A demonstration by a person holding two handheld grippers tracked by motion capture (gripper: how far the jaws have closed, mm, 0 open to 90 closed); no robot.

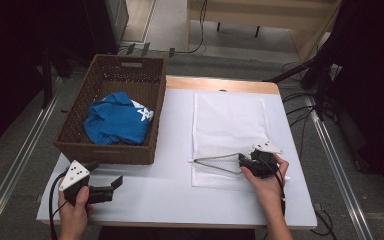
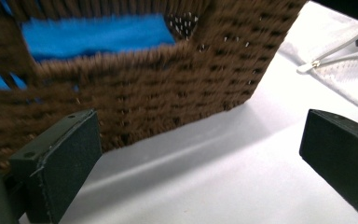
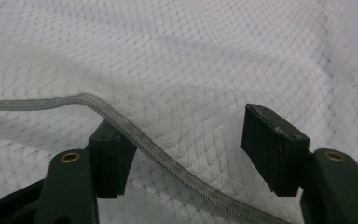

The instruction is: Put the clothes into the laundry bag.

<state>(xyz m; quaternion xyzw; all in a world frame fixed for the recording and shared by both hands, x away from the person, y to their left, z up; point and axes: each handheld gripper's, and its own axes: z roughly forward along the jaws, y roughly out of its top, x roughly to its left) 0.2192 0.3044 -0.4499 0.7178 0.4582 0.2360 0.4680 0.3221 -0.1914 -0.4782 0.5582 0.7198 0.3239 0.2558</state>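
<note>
- The right gripper (image 1: 246,161) has its fingers (image 3: 272,144) spread apart over the white mesh laundry bag (image 1: 228,131); the grey zipper edge (image 3: 135,137) runs between them and seems to rest against the left one, but they do not clamp it.
- The bag's mouth is lifted there into an open triangle, so I judge the opening has begun but is not finished.
- The left gripper (image 1: 105,189) has its fingers (image 2: 58,163) wide apart and holds nothing. It sits low at the near left corner of the counter (image 1: 160,200), just in front of the basket (image 1: 112,152).
- The bag lies flat on the right half of the counter, its near end close to the front edge. It is thin, net-like cloth, a little wrinkled near the zipper.
- The blue shirt (image 1: 117,120) is crumpled inside the brown wicker basket, which stands at the left edge of the counter. It has a white print on one fold.
- What is left, as I judge: widen the mouth, take the shirt out of the basket, put it in the bag and close the zipper.
</note>
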